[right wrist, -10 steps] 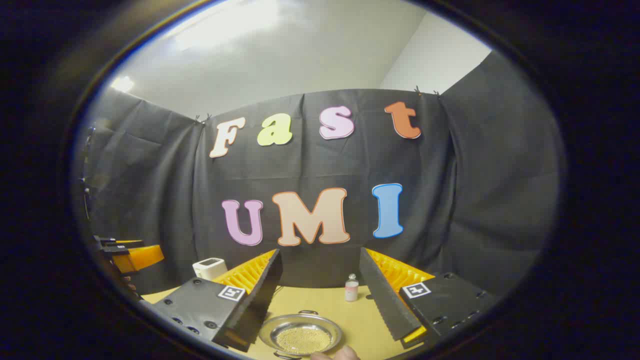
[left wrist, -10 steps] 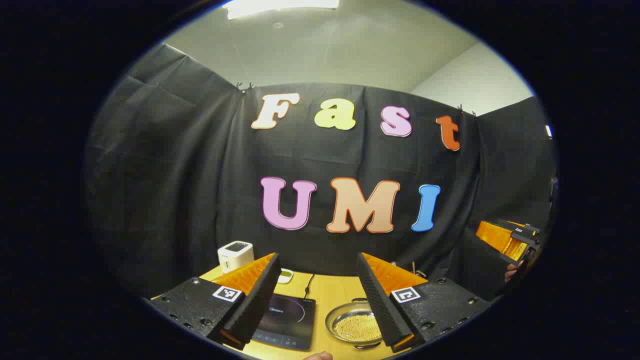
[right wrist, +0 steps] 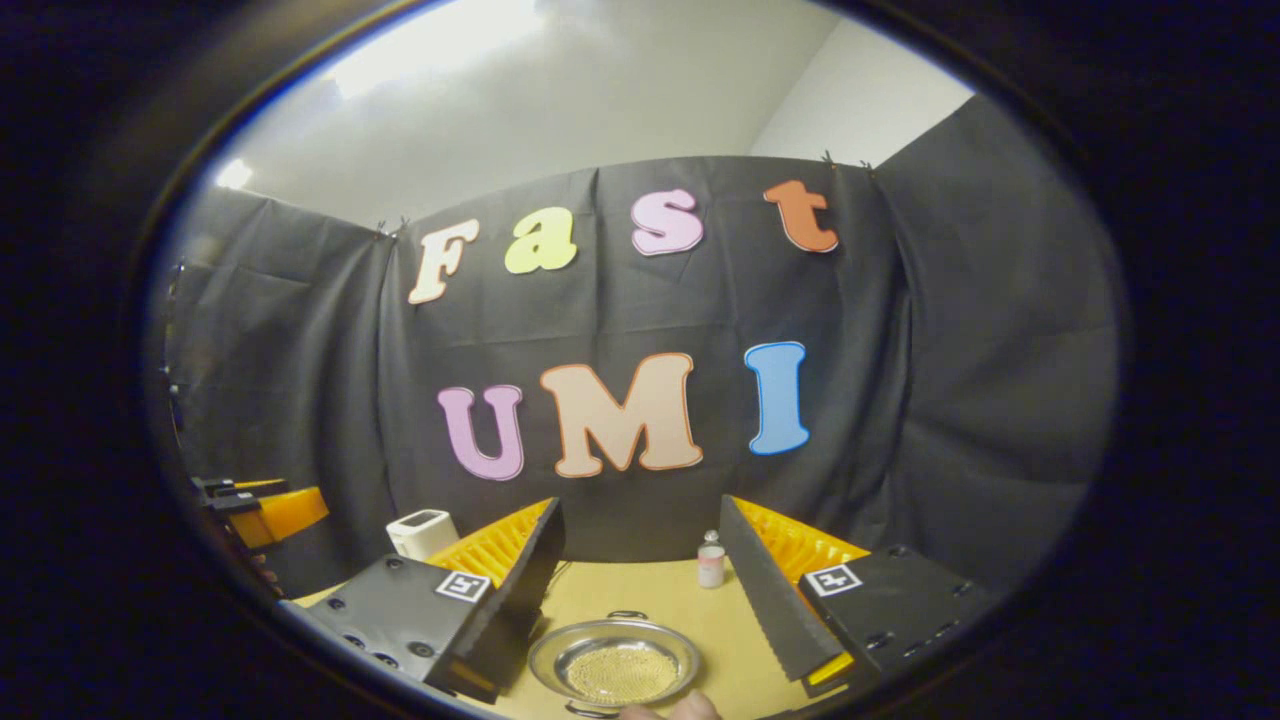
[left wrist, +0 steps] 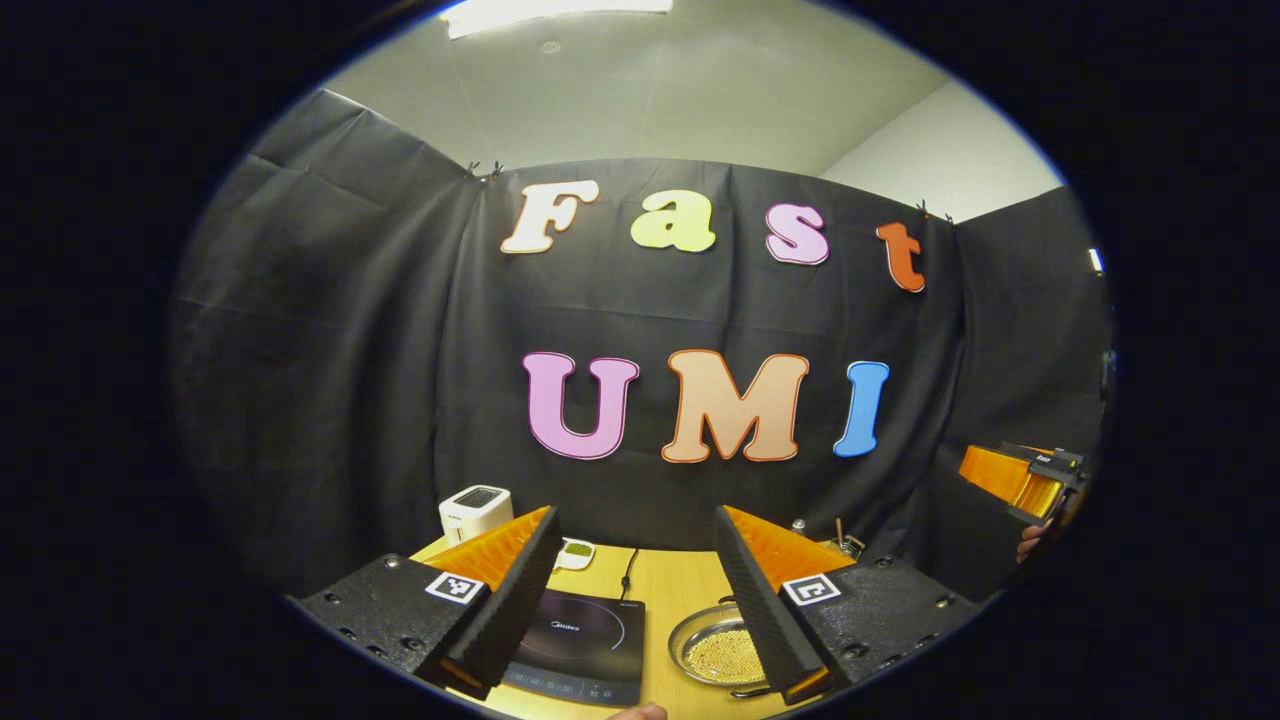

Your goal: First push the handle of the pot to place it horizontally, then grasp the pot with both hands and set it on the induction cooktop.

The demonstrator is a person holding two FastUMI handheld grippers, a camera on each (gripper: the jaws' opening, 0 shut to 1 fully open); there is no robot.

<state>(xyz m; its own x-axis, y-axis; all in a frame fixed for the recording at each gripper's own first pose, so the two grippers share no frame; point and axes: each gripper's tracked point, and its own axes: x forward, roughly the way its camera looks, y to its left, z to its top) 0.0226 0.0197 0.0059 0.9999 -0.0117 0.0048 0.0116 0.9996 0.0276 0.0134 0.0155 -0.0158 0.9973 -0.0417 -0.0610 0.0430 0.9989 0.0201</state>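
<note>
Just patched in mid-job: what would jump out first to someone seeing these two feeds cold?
The shallow metal pot, its bottom covered in small yellowish grains, sits on the wooden table straight ahead of the open right tool. In the left gripper view the black induction cooktop lies bare just left of the pot, between the open left tool's fingers. A white box-shaped appliance stands at the table's far left.

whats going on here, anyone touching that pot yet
Not yet. A person holds both grippers above the wooden table, open and empty. The left gripper looks down on the induction cooktop, with the pot beside it. The right gripper hovers over the pot, which holds small yellowish grains.
</note>
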